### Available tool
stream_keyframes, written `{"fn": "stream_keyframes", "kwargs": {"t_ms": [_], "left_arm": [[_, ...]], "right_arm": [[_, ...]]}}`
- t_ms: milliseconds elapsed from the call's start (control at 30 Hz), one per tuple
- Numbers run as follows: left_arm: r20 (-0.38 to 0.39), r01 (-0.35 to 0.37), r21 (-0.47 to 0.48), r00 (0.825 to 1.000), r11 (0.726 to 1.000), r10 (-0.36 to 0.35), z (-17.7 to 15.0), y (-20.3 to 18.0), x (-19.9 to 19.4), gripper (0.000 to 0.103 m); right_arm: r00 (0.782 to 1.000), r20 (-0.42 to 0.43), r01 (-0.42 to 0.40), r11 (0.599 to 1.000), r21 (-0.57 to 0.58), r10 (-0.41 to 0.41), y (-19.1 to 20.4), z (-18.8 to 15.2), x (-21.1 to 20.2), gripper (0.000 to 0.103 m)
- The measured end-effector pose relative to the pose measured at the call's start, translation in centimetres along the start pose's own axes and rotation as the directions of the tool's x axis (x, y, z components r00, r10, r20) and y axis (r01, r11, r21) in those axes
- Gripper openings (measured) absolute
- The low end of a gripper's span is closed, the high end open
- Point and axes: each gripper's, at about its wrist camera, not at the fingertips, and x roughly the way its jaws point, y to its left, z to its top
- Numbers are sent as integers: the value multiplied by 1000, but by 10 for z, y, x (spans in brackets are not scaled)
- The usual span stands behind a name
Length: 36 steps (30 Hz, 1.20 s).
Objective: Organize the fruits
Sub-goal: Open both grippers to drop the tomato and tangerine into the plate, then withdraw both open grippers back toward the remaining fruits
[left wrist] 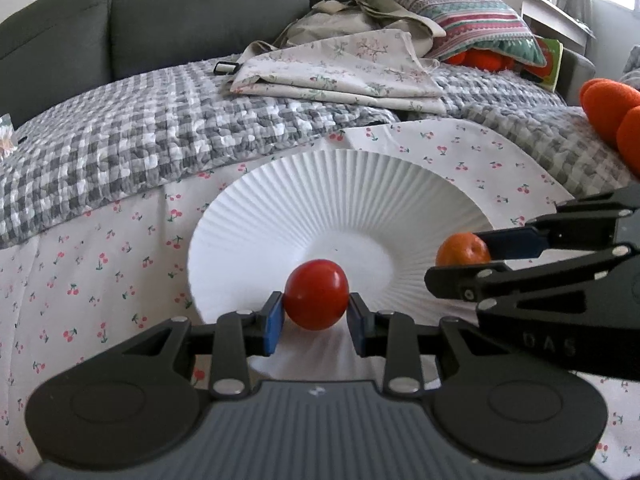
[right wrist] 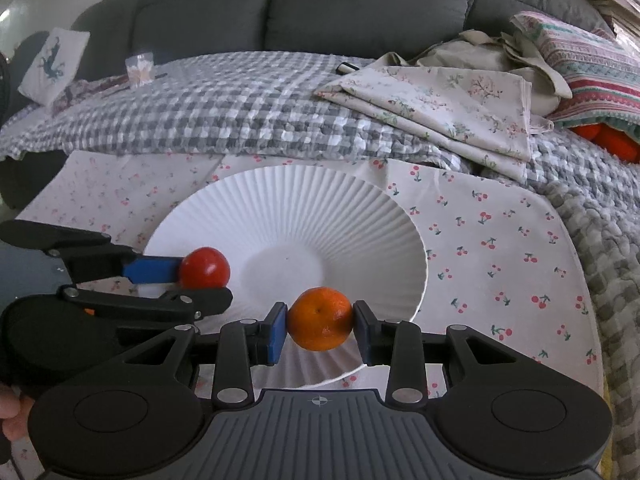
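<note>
My left gripper is shut on a red tomato and holds it over the near rim of a white ribbed paper plate. My right gripper is shut on an orange mandarin and holds it over the plate's near right rim. The right gripper with the mandarin shows at the right of the left wrist view. The left gripper with the tomato shows at the left of the right wrist view. The two fruits sit side by side, apart.
The plate lies on a white cherry-print cloth on a sofa. Behind it are a grey checked blanket, folded floral fabric, a striped pillow and orange plush items. A small clear cup stands far left.
</note>
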Motion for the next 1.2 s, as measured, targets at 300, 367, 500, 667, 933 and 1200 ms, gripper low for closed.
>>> {"fn": "stream_keyframes", "kwargs": {"t_ms": [300,367,500,667,933,1200], "left_arm": [[42,15,-34,999,999,-14,1,11,-10,70],[50,30,-49,998,998,-27,2,15,-14,70],[50,39,-75,998,996,-36,3,24,-20,71],[63,42,-172,997,984,-32,5,46,-35,71],[47,-3,-209,999,978,13,-4,57,-65,73],[27,-9,-267,999,964,17,-23,59,-95,78]], "right_arm": [[1000,12,14,999,53,-15,-14,1,-5,59],[999,24,19,996,86,-21,-22,3,-9,70],[999,30,34,990,135,-39,-33,3,-14,71],[997,53,48,980,195,-59,-45,4,-24,77],[994,107,12,972,233,-38,-41,3,-51,86],[987,155,-82,973,217,49,-14,-9,-91,91]]}}
